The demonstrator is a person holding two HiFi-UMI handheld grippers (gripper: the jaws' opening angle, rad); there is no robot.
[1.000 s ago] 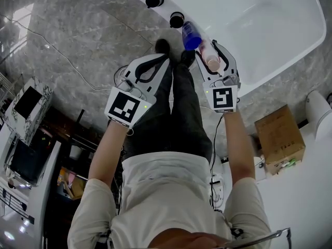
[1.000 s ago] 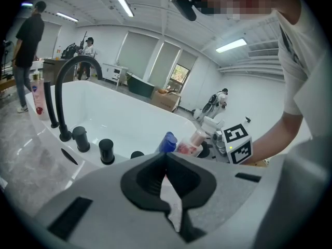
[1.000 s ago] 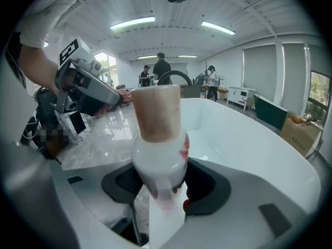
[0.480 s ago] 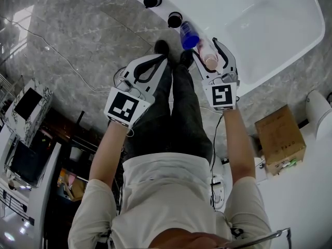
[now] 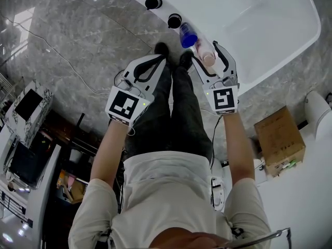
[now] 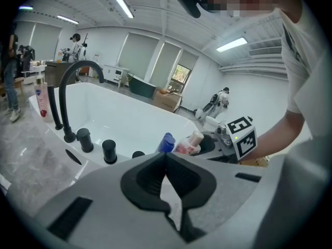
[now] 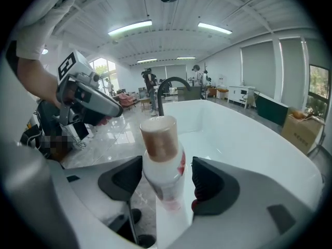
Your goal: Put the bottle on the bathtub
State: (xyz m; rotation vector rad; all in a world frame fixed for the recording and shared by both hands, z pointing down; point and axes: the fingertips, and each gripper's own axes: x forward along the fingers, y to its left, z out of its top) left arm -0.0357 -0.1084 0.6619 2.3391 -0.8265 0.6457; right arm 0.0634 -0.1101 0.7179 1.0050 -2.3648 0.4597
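Bottle (image 7: 162, 157): white body, red print, flat tan cap. Pinched between the pads of the right hand-held gripper (image 7: 167, 176), at the near rim of the white bathtub (image 5: 270, 30), upper centre of the head view. Right forearm stretched straight ahead, marker cube facing up. Left hand-held gripper (image 6: 166, 157): jaws pressed together, empty, just left of the bottle. Blue-capped bottle (image 5: 188, 35) beside the first. Arched black tap (image 6: 72, 82) seen only in the two gripper views; cardboard box (image 5: 280, 139) only in the head view, right edge.

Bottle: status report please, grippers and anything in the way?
Right gripper shut on bottle, over bathtub rim. Left gripper shut, empty. Blue-capped bottle close ahead at the rim.
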